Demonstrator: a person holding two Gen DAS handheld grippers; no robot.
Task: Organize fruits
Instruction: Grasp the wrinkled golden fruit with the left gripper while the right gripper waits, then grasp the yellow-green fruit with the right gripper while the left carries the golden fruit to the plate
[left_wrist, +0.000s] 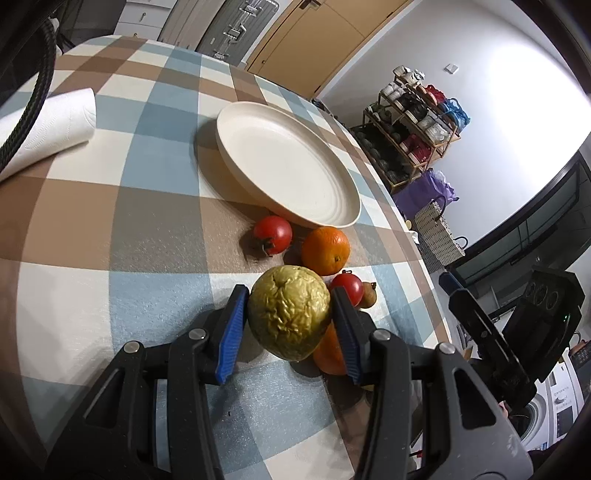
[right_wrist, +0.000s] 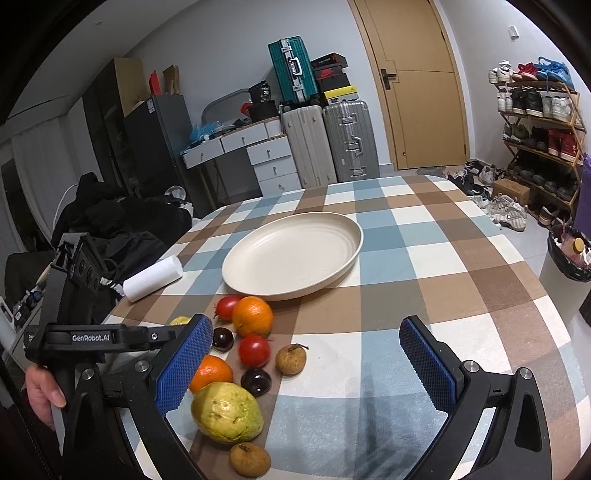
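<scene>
The left gripper (left_wrist: 290, 325) is closing its blue pads (left_wrist: 232, 332) on a wrinkled yellow-green fruit (left_wrist: 289, 317), probably a guava, one pad against each flank. Whether that fruit is sitting on the checked tablecloth (left_wrist: 129, 229) or riding just clear of it is hard to tell through the fisheye. Behind it are crowding an orange (left_wrist: 325, 251), two red tomatoes (left_wrist: 272, 233), a small brown fruit (left_wrist: 369, 294) and a second orange (left_wrist: 330, 354) tucked partly under the right-hand pad.

In the right wrist view the right gripper (right_wrist: 314, 373) is hanging over the near table edge with its jaws spread wide and nothing between them. Below it are lying a smoother yellow-green guava (right_wrist: 227, 411), two brown longan-like fruits (right_wrist: 291, 359), two dark plums (right_wrist: 256, 381), a tomato and the oranges. The cream plate (right_wrist: 351, 254) is standing bare beyond the pile, touching none of the fruit.

The risks, as I judge them:
- The held fruit is rounded and wrinkled, so a light pinch may be letting it roll out mid-carry towards the plate.
- The right-hand pad is sitting hard against the tucked orange and close to a tomato; lifting could be nudging them, and round fruit near the table's edge may be rolling off.
- The plate's rim is shallow, so a drop from height could be bouncing the fruit out.
</scene>
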